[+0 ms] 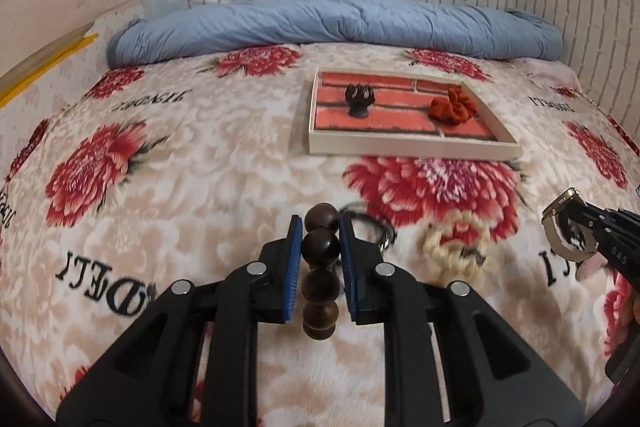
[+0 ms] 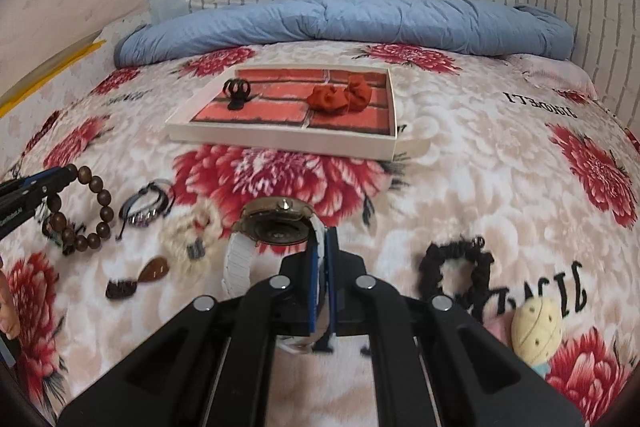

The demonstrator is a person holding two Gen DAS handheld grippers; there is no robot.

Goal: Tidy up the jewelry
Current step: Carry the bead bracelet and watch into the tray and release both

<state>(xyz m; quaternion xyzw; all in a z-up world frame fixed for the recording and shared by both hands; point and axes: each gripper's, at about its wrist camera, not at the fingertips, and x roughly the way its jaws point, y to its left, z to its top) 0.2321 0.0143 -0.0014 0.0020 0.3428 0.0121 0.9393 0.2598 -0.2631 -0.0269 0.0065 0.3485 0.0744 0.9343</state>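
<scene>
The bed [image 1: 200, 155] is covered by a plush blanket [image 2: 460, 155] with red flowers and black lettering; only fragments read, "DELI" near the left gripper and mirrored "JINGELI"-like words farther off. A rolled blue quilt [image 1: 340, 23] lies along the headboard end. A shallow white tray [image 2: 280, 139] with a brick-pattern floor sits mid-bed, holding a black claw clip [image 2: 237, 93] and a red scrunchie [image 2: 340, 97]. The right gripper [image 2: 322, 267] is closed on the white strap of a gold-cased watch [image 2: 276, 227], lifted above the blanket. The left gripper [image 1: 320, 255] is clamped on a brown wooden bead bracelet [image 1: 320, 247], which hangs from it. On the blanket lie a black scrunchie [image 2: 456, 267], a cream scrunchie [image 2: 188, 239], a dark cord bracelet [image 2: 146, 209] and a small plush toy [image 2: 536, 327].
</scene>
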